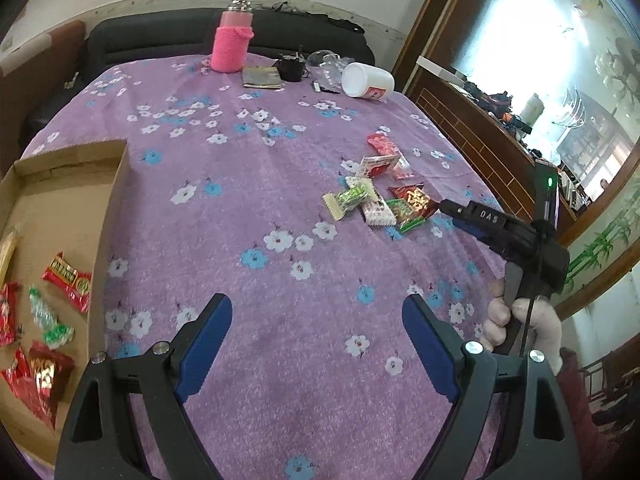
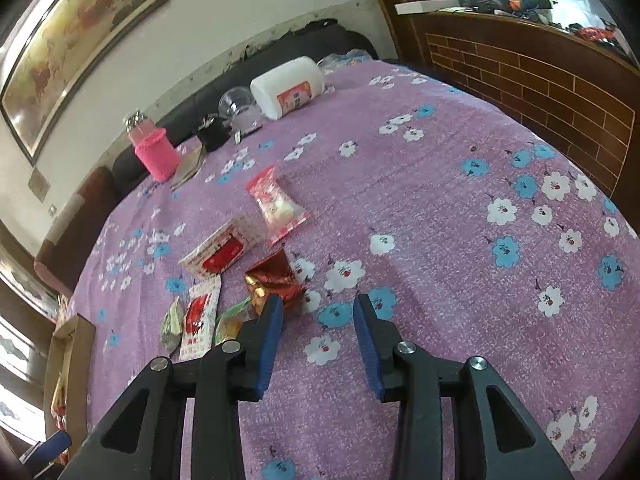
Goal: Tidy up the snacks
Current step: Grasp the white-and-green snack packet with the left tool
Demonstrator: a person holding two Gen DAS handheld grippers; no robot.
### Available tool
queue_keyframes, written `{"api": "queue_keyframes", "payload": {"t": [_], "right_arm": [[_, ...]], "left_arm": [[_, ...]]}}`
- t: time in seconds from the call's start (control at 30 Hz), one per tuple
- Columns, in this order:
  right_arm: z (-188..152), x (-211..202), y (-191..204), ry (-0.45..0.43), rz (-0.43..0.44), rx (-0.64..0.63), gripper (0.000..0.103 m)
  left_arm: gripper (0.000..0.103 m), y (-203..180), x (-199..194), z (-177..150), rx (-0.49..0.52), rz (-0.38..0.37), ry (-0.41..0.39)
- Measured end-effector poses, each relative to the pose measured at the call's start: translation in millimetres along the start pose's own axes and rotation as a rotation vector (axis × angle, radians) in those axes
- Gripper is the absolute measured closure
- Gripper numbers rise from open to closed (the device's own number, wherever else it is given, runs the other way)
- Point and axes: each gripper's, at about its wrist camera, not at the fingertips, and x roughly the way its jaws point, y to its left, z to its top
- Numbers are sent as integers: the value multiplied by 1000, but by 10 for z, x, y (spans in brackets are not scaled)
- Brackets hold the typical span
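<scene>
**Right claw nearest the snack pile**

From the left wrist we see our left claw (image 1: 316, 344) gaping wide over bare purple cloth (image 1: 256, 208), nothing between its jaws. The box (image 1: 60, 208), already holding several packets, sits just to its left. The loose snacks (image 1: 376, 196) lie well ahead and to the right, and the right claw (image 1: 442, 206) has its tip right at the near edge of that pile, beside the red-gold packet (image 1: 412, 200). So the right hand is the nearer one by far.

From the right wrist we see the right claw partly open and empty, jaws apart above the cloth. The red-gold packet (image 2: 274, 282) lies just ahead and left of the gap, seemingly touching the left finger (image 2: 270, 344), though the fisheye makes contact hard to judge. Its long axis runs roughly towards the far right, angled across the line of the jaws. We judge the claw must shift left to straddle it.
</scene>
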Motion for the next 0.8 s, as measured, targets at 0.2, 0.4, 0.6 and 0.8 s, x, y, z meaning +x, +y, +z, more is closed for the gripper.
{"api": "queue_keyframes", "payload": {"t": [0.2,0.4,0.6,0.8], "right_arm": [[8,-6,-157,-10,60,74,64],[8,-54,-118,-14,109,74,64],[-17,-66,-95,-18,87,61,64],[-26,-72,-4,-20,109,26,64]], "left_arm": [[17,-143,125,263,41,-2,-21],[17,-420,586,635,170,-24,-50],[17,-521,1222,774,220,14,19],[53,-513,1548,728,275,41,91]]}}
